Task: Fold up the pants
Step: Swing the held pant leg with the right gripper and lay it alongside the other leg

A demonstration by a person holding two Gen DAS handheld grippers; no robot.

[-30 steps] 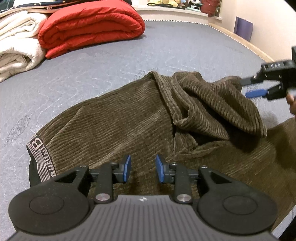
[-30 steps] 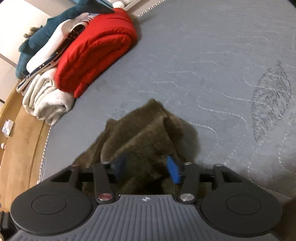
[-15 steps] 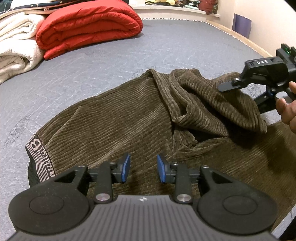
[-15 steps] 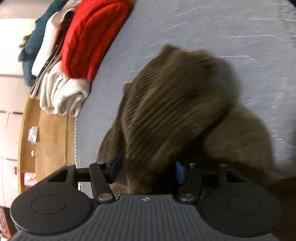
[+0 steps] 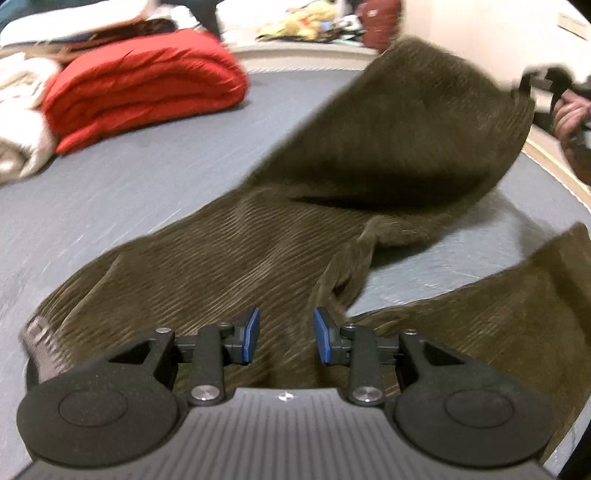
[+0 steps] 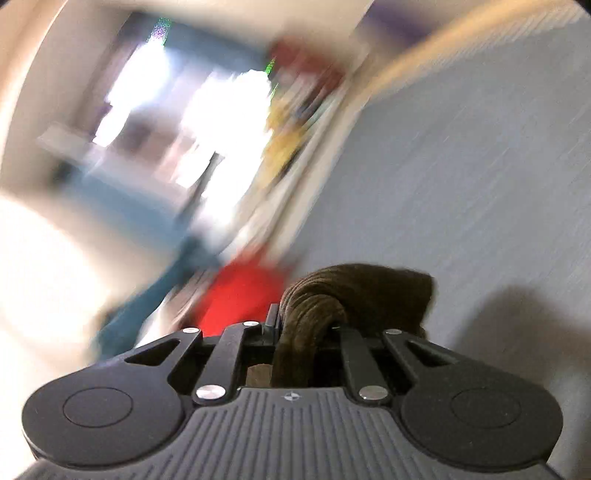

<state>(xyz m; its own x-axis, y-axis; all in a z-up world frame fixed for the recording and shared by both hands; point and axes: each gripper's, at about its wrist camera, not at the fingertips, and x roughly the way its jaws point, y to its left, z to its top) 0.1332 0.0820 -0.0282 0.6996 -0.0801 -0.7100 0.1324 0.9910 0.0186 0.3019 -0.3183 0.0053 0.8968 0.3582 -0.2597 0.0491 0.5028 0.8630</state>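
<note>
Brown corduroy pants [image 5: 236,258] lie on the grey mattress [image 5: 110,192], waistband at the lower left. My left gripper [image 5: 284,341] is open just above the seat of the pants, touching nothing. My right gripper [image 6: 306,328] is shut on a bunched leg end of the pants [image 6: 354,295] and holds it in the air. In the left wrist view that leg [image 5: 424,122] hangs stretched up toward the right gripper [image 5: 546,88] at the upper right. The other leg [image 5: 498,314] lies flat at the right.
A folded red quilt [image 5: 144,96] and cream blankets [image 5: 18,122] sit at the far left of the mattress. A wooden bed edge [image 5: 554,162] runs along the right. Toys and a bag line the far shelf [image 5: 314,33]. The right wrist view is blurred.
My right gripper closed on the folded-over leg and lifted it up and to the right, unfolding it off the other leg. My left gripper stayed open in place.
</note>
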